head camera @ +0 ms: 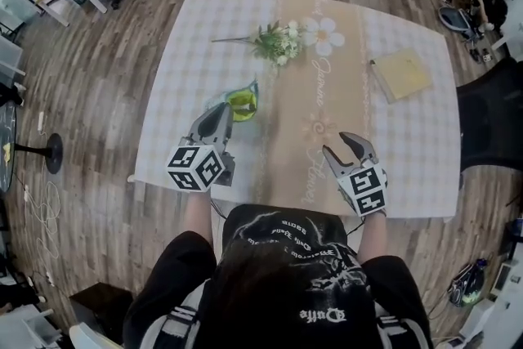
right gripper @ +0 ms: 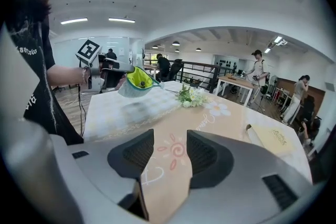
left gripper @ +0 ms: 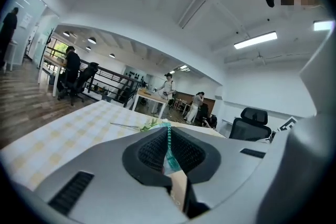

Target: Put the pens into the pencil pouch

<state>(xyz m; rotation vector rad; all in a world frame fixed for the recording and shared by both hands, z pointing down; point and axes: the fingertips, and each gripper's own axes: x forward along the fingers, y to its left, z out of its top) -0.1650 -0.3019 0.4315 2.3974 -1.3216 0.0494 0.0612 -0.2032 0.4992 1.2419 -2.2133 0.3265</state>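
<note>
The pencil pouch (head camera: 242,102), teal outside and yellow-green inside, hangs off the table at the tips of my left gripper (head camera: 224,114), which is shut on its edge. In the left gripper view the pouch's teal zipper edge (left gripper: 168,150) is pinched between the closed pads. The right gripper view shows the pouch (right gripper: 136,81) lifted with its mouth open, and the left gripper (right gripper: 111,65) behind it. My right gripper (head camera: 343,145) stands open over the beige table runner with nothing between its fingers (right gripper: 170,152). No loose pen shows on the table.
A sprig of white flowers (head camera: 278,41) lies at the table's far middle. A yellow notebook (head camera: 402,73) sits at the far right. The checked tablecloth (head camera: 180,78) covers the table. A black office chair (head camera: 490,118) stands just past the right edge.
</note>
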